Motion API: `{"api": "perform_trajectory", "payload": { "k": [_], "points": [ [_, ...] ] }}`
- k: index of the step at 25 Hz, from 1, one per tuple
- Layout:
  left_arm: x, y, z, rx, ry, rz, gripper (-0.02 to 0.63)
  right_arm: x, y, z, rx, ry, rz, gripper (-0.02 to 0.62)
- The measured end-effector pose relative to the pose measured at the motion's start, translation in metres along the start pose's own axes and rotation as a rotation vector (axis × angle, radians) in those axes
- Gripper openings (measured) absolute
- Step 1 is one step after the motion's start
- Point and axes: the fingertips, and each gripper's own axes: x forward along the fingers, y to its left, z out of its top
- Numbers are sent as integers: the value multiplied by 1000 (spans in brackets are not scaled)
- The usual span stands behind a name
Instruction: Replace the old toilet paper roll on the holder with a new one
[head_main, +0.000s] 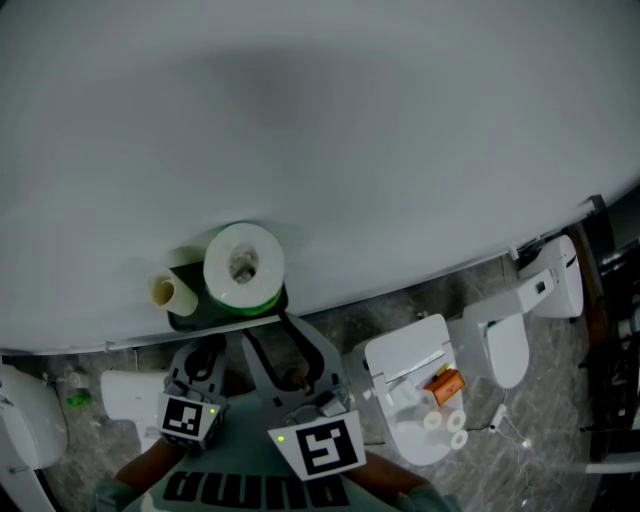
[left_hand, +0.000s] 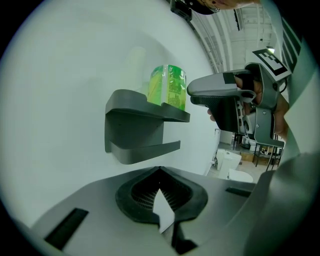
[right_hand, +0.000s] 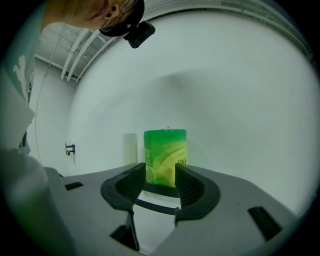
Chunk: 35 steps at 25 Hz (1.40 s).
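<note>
Right gripper: my right gripper (right_hand: 160, 172) has its jaws spread, with nothing clamped between them.
Roll: the green-wrapped toilet paper roll (right_hand: 165, 157) stands upright, framed in the gap just past my right jaw tips. My right pad overlaps its lower edge in the right gripper view. I cannot tell whether the pads touch it.
Left gripper: my left gripper (left_hand: 159, 170) has its jaw tips pressed together and holds nothing. A pale wedge shows lower down between the ribbed pads. It sits low, beneath the holder and pointing up at it.
Holder: the dark grey two-tier wall holder (left_hand: 142, 127) is fixed to the plain white wall (head_main: 330, 130). The roll rests on its top tier.
Old tube: the bare cardboard tube (head_main: 172, 292) is upright on the same tier, just left of the roll. A narrow gap between them shows in the right gripper view.
Grippers, relative: seen from the left gripper view, my right gripper reaches in level from the right, its tip right at the roll's side.
Background: white toilets (head_main: 410, 365) stand on the grey stone floor (head_main: 560, 400) to my right. One has a small orange object (head_main: 447, 383) lying on it.
</note>
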Motion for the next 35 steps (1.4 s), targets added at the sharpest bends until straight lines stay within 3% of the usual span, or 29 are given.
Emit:
{"api": "perform_trajectory", "payload": {
  "k": [5, 7, 23, 35],
  "points": [
    [-6, 1, 19, -27, -36, 8, 3, 2, -3, -1, 1, 5, 6, 164],
    [-9, 0, 26, -40, -43, 3, 3, 3, -4, 0, 0, 7, 13, 212],
    [-34, 11, 58, -68, -79, 42, 3, 31, -7, 7, -16, 16, 81, 363],
    [-43, 27, 62, -65, -87, 116, 3, 53, -6, 17, -13, -18, 98, 390]
  ]
}}
